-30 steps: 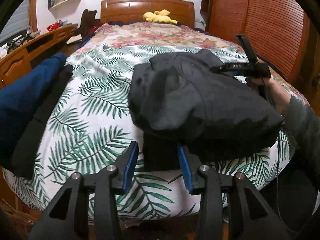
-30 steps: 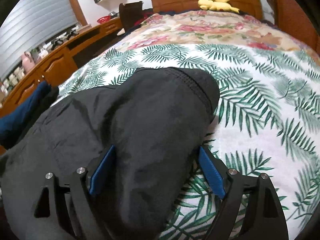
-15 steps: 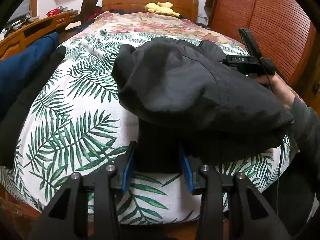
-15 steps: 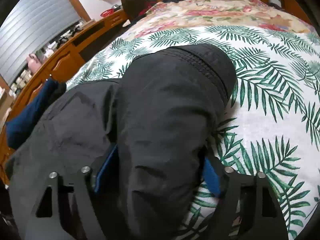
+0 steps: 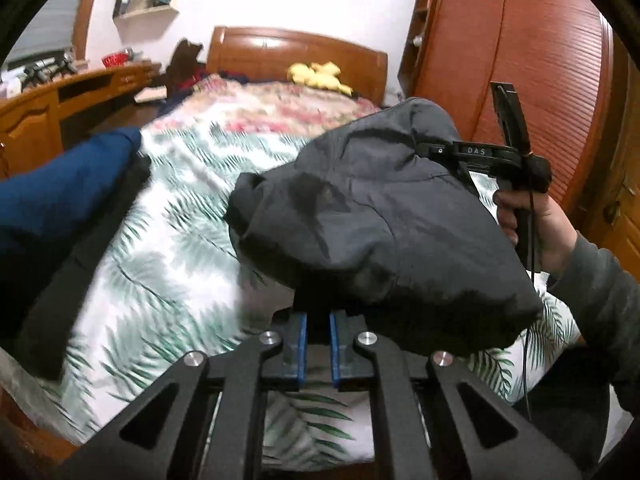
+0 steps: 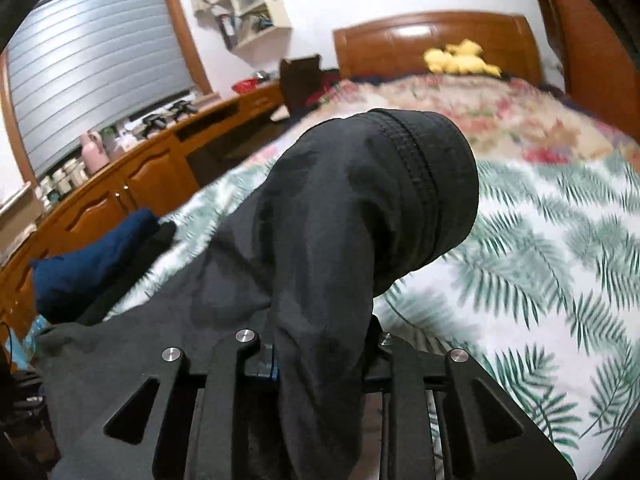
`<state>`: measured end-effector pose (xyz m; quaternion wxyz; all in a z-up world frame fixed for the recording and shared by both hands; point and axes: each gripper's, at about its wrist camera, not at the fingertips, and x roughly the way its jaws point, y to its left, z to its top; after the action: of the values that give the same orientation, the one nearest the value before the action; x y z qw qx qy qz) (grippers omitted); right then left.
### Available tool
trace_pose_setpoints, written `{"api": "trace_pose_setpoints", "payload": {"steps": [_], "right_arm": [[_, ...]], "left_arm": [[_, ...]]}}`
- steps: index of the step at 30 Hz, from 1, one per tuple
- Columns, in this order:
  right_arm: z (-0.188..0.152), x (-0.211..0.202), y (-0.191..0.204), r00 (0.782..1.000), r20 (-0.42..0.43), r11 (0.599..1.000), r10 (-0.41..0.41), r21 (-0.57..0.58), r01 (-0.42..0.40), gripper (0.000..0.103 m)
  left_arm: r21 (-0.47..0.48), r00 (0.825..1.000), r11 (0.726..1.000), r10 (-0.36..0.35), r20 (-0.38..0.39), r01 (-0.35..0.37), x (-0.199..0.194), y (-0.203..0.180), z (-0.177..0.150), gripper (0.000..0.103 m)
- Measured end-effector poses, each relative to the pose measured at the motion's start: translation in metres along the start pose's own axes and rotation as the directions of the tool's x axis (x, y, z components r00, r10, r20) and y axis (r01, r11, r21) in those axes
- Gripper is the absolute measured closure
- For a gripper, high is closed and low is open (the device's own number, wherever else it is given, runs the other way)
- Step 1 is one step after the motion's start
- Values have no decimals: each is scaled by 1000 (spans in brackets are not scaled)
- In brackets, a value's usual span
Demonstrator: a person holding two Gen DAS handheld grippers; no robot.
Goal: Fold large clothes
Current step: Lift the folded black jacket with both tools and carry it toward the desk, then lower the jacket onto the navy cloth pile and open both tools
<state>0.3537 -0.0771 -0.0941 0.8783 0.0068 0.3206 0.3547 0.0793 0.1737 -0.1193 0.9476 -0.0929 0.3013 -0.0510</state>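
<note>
Both jaws just closed on dark jacket (image 5: 380, 220): left gripper (image 5: 315, 334) pinches near edge, right gripper (image 6: 320, 354) clamps bunched fold. Jacket now lifted off bed (image 5: 172, 248); likely ready to carry fold over.

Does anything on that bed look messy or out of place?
Only the dark jacket: it is bunched in a lump, pinched by the left gripper and right gripper, whose jaws have just been closing on it. The blue clothes sit at the bed's edge. Nothing looks damaged.
</note>
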Motion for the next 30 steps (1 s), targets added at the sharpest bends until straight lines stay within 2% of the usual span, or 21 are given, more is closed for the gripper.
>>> {"api": "trace_pose_setpoints", "payload": {"steps": [5,10,13,17,19,21,23,25,27,30], "right_arm": [[45,6,66,999,38,995,23,-103,-19,82],[100,38,151,993,64,982,95,-167,-83,82],[124,63,198,988,68,974,139,-187,-124,82],[154,102,269,975,57,960,215,-195,-200,82],[164,126,311,967,29,949,254,-203,-243,82],[163,145,341,965,1,943,262,-211,-256,82],[154,169,365,965,-42,946,260,-190,-263,82],[134,200,393,964,-123,936,236,-237,-259,82],[112,221,404,966,-183,921,182,-312,-232,80],[90,249,398,955,-276,928,108,-317,-197,72]], "left_arm": [[1,993,998,67,101,-67,-42,48,37,97],[-17,962,981,191,196,-191,-95,106,77,98],[-35,931,960,280,233,-279,-125,139,94,98],[-85,876,911,412,250,-404,-167,192,104,98],[-108,843,876,481,239,-469,-180,218,103,98],[-124,813,841,541,213,-527,-189,241,98,98],[-166,801,819,573,174,-549,-189,263,89,98],[-185,797,802,592,121,-568,-177,279,78,98],[-208,801,794,594,68,-571,-167,293,63,98],[-237,799,783,600,40,-576,-157,301,51,98]]}}
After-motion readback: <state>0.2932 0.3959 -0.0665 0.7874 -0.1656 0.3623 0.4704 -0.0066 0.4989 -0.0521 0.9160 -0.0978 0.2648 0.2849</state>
